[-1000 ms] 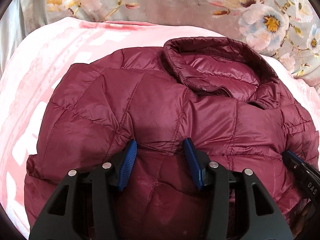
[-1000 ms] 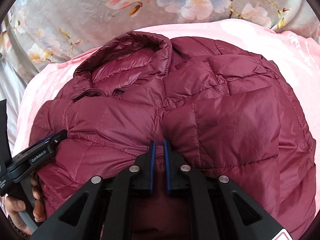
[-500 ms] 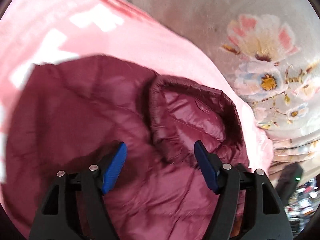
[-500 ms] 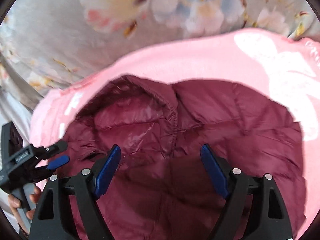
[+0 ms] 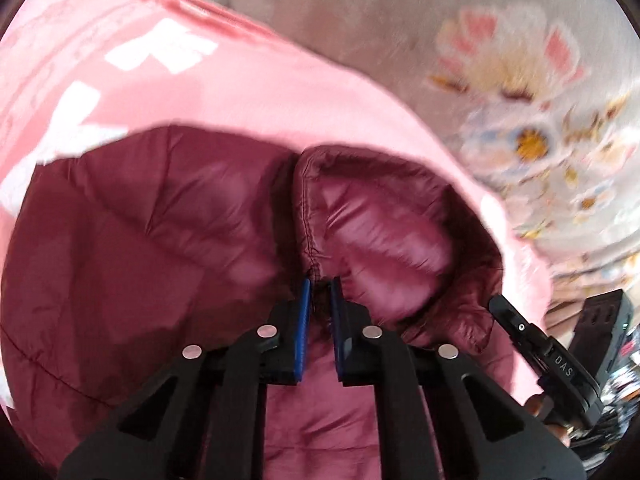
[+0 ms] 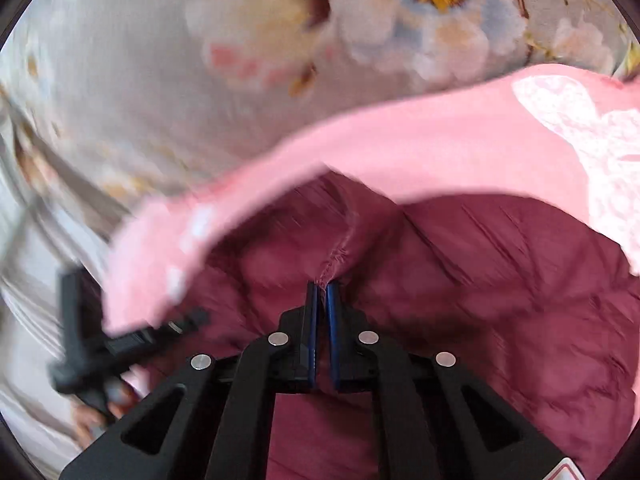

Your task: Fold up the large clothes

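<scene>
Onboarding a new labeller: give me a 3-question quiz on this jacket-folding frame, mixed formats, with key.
1. True or false: the left gripper is shut on the jacket at its collar.
2. Multiple choice: what lies directly under the jacket? A) a bare wooden table B) a pink blanket C) a blue towel
3. Fill in: the right gripper pinches a raised seam of the ____.

Key: 1 true; 2 B; 3 jacket

I see the jacket as glossy quilted cloth, the blanket as soft matt cloth, my tongs as matt black plastic.
</scene>
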